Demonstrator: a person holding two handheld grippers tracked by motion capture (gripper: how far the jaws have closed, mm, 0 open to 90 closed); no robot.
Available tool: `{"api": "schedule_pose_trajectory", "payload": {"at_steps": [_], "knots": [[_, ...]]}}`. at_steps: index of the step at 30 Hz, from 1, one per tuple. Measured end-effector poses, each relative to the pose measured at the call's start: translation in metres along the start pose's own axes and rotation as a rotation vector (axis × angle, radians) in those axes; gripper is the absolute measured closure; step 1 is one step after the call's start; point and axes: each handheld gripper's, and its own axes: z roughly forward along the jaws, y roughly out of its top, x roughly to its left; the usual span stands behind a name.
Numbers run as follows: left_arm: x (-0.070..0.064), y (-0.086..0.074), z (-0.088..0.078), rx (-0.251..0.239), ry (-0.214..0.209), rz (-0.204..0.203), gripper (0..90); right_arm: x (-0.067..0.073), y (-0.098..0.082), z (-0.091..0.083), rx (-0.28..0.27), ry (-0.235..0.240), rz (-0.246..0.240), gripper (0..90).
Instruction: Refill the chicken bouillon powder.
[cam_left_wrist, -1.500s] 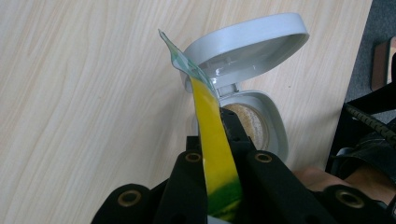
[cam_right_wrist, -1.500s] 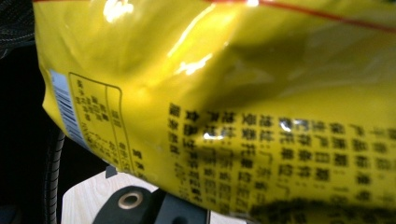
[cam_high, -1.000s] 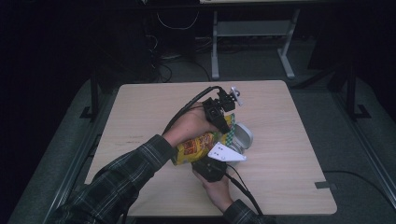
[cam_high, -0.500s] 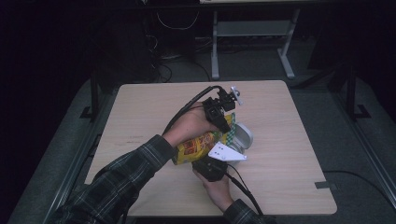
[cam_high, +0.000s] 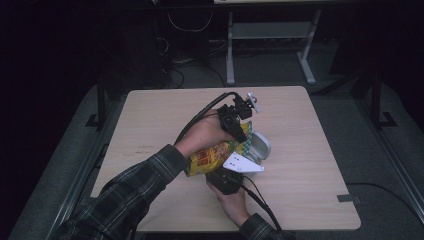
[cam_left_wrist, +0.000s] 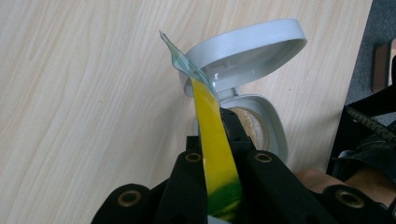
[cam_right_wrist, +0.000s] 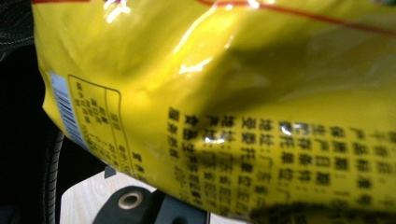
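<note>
A yellow snack bag (cam_high: 210, 157) hangs above the table between both grippers. My left gripper (cam_high: 243, 137) is shut on the bag's top edge; in the left gripper view the yellow film (cam_left_wrist: 211, 126) stands pinched between the black jaws of the left gripper (cam_left_wrist: 214, 137). My right gripper (cam_high: 222, 172) is at the bag's lower side, shut on it. The bag's printed back (cam_right_wrist: 233, 93) is pressed close against the right gripper view, hiding the jaw tips. A grey round container (cam_high: 260, 146) lies just right of the bag, its hinged lid (cam_left_wrist: 243, 56) standing open.
The wooden table (cam_high: 310, 150) has bare surface on every side of the hands. A strip of grey tape (cam_high: 348, 198) is stuck near its front right corner. Cables trail from both grippers. Dark floor and a metal stand's legs (cam_high: 270, 35) lie beyond the far edge.
</note>
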Motion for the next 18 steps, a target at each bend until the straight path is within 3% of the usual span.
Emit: {"api": "schedule_pose_trajectory", "payload": {"at_steps": [18], "knots": [[-0.0010, 0.0011, 0.0006, 0.004, 0.001, 0.002, 89.7, -0.0001, 0.0002, 0.0000, -0.004, 0.000, -0.001, 89.8]]}}
